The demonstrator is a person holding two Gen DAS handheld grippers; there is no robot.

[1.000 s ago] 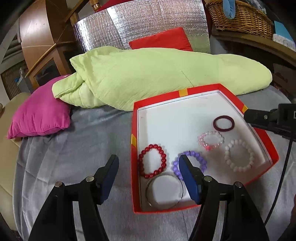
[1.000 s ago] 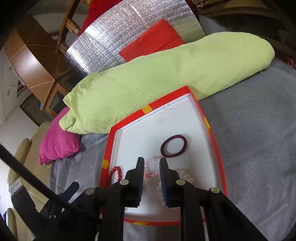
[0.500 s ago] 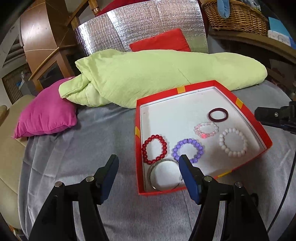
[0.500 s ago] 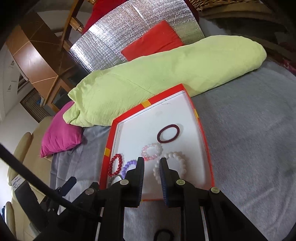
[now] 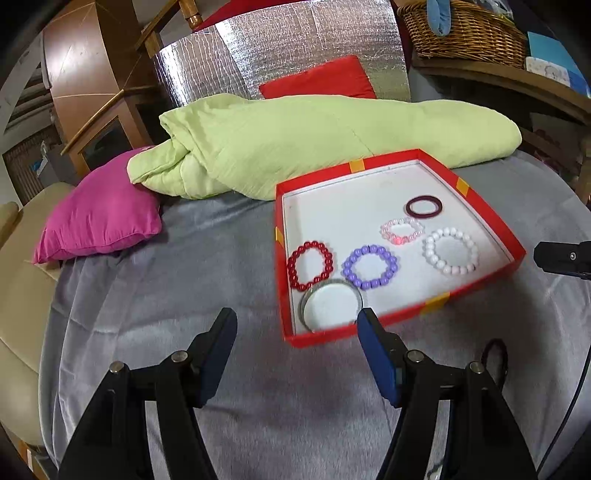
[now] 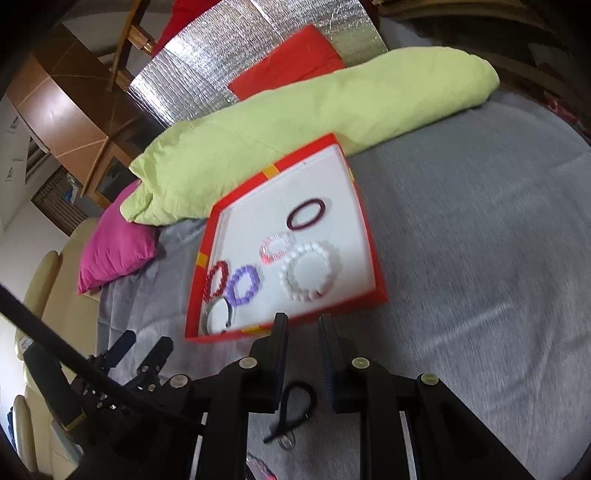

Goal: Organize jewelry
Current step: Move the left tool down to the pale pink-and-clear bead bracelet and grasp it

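A red box [image 5: 480, 206] [image 6: 373, 254] with a white floor lies on the grey bedspread. In it lie a red bead bracelet [image 5: 310, 265], a purple one [image 5: 370, 266], a pink one [image 5: 402, 230], a white one [image 5: 450, 251], a dark maroon ring [image 5: 423, 206] and a silver bangle [image 5: 330, 304]. A black cord loop [image 6: 295, 406] lies on the spread in front of the box, under my right gripper. My left gripper [image 5: 295, 332] is open and empty, in front of the box's near left corner. My right gripper [image 6: 303, 328] is nearly closed with a narrow gap, empty, at the box's near edge.
A light green duvet [image 5: 314, 144] lies rolled behind the box. A magenta pillow [image 5: 99, 218] sits at the left, a red cushion [image 5: 321, 81] and silver foil panel [image 5: 280, 51] behind. A wicker basket [image 5: 461, 29] stands on a shelf at the back right.
Both grippers have pulled back from the box toward me. The box looks smaller and farther. The black cord loop has come into view under the right gripper.
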